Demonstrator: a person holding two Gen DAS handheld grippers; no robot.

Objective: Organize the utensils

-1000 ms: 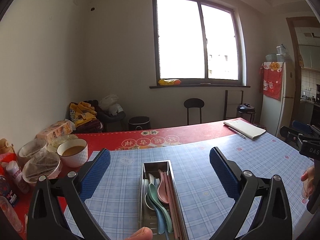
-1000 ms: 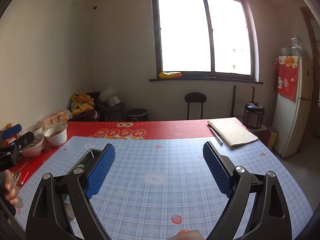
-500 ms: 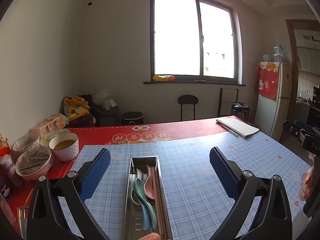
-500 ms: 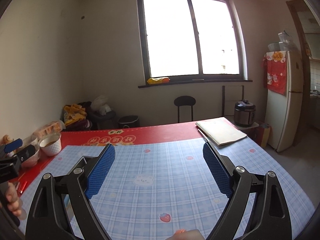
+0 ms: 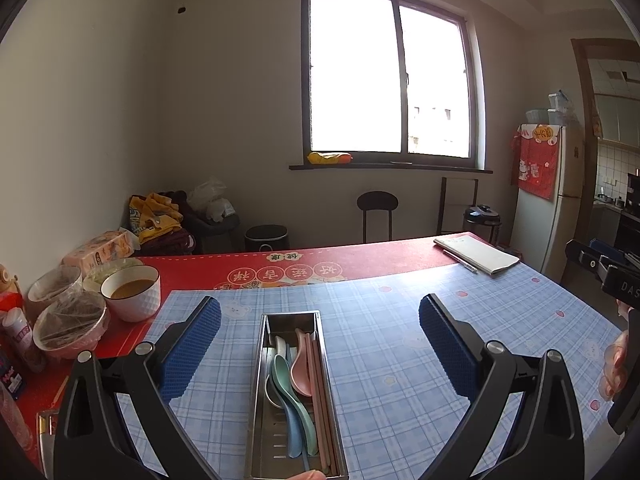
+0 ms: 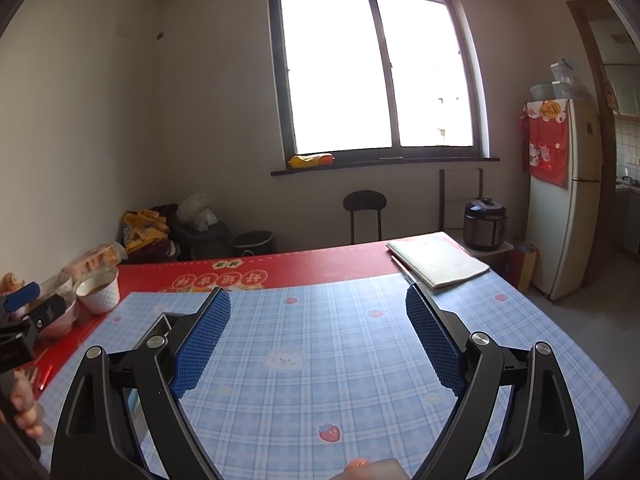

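Both the left gripper [image 5: 320,320] and the right gripper [image 6: 318,308] are wide open, holding nothing; the metal tray [image 5: 262,364] of spoons [image 5: 294,380] lies near the table's [image 6: 360,360] front edge.

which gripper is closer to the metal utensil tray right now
Left. The left gripper is right over the metal utensil tray, open jaws either side of it. The right gripper is open over bare tablecloth, the tray off to its left.
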